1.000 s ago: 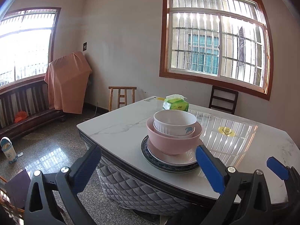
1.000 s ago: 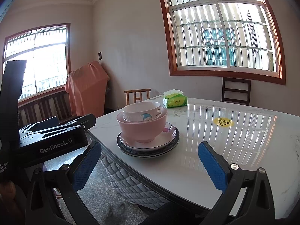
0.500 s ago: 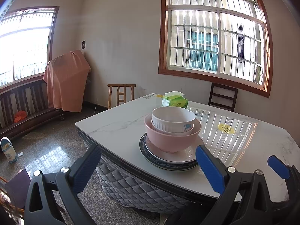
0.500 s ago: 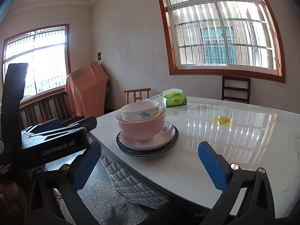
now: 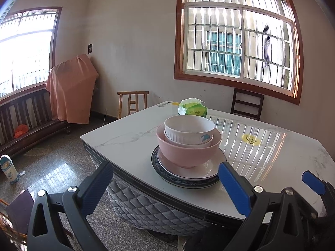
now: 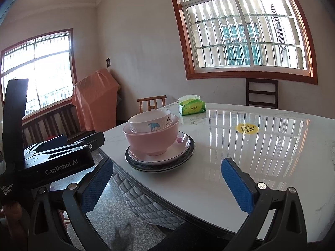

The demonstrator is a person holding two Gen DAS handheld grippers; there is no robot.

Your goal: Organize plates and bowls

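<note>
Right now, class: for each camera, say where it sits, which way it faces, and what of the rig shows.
Left wrist: sits on the left gripper, facing the stacked bowls; its open fingers show.
Right wrist: sits on the right gripper, facing the table; its open fingers and the left gripper's body show.
Both share the bowls, plates, tissue pack.

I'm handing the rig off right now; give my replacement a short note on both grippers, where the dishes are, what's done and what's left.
Left gripper: jaws open, empty, held short of the table's near edge, facing the stack.
Right gripper: jaws open, empty, over the table's near edge, stack ahead to its left.
Dishes: white bowl nested in the pink bowl, on a white plate, on a blue-rimmed plate, near the table's corner.
Done: all four are in one stack.
Left: probably nothing to stack; check it sits steady. No other dishes in view.
</note>
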